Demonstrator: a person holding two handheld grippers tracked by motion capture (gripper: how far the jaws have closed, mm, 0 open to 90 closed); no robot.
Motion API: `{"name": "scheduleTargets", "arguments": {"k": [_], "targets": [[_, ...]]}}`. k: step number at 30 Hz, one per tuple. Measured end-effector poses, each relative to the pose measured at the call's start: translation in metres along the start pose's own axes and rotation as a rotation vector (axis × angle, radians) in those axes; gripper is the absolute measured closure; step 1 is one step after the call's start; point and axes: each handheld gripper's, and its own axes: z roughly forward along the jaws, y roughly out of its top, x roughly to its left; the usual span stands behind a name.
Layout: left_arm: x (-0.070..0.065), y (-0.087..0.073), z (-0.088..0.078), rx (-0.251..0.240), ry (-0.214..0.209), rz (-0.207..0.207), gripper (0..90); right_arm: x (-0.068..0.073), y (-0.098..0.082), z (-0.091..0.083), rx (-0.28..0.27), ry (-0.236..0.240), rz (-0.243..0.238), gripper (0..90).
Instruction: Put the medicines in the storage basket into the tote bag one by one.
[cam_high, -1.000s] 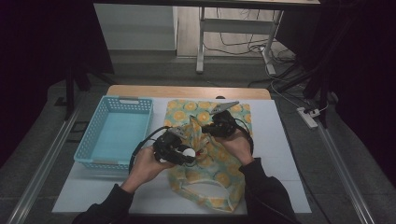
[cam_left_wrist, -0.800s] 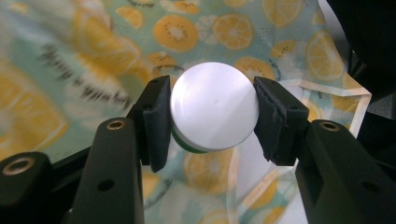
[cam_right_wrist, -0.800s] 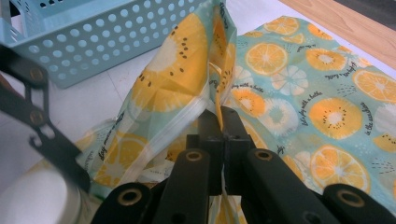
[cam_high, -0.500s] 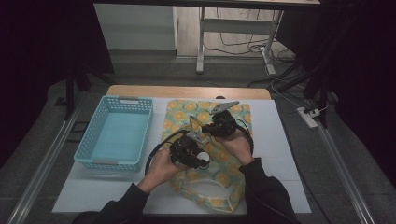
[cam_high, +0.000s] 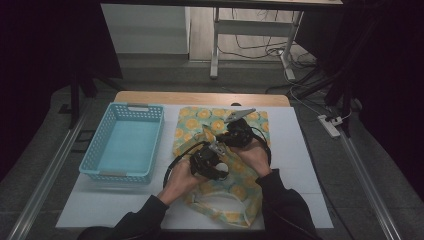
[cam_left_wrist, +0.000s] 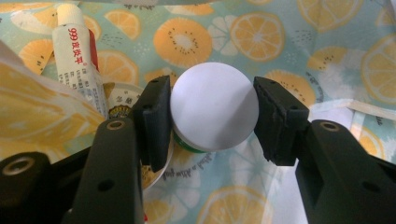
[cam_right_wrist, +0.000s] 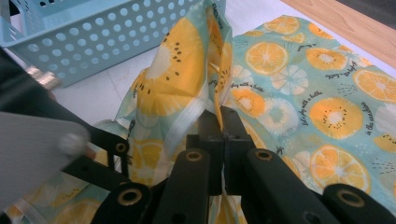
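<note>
- One fruit-print bag (cam_high: 220, 150) on the table (cam_high: 300, 165), one blue basket (cam_high: 125, 142) beside it.
- Inside: one white-lidded jar (cam_left_wrist: 214, 112), clamped by the left gripper (cam_left_wrist: 210, 116); one tube (cam_left_wrist: 74, 51), partly hidden.
- Right gripper (cam_right_wrist: 219, 135) pinched on bag's edge, lifted.

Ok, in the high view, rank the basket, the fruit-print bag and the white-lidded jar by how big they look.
1. The bag and the basket look about alike in spread; the hands cover part of the bag, so I won't rank them.
2. The jar, held in the left gripper, is clearly smallest.
</note>
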Motion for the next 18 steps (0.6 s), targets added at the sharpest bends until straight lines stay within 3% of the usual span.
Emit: {"name": "scheduleTargets", "arguments": {"k": [5,12,18], "targets": [[-0.0006,0.0010,0.0054,0.015,0.035,0.020,49.7,-0.0002,-0.0001,-0.0001,0.000,0.000,0.000,90.0],[0.0031,-0.0008,0.0064,-0.001,0.017,0.015,48.5,-0.0004,-0.0004,0.0002,0.002,0.000,0.000,90.0],[0.0030,-0.0010,-0.0019,-0.034,-0.006,-0.005,33.7,-0.0007,-0.0004,-0.0003,0.002,0.000,0.003,90.0]]}}
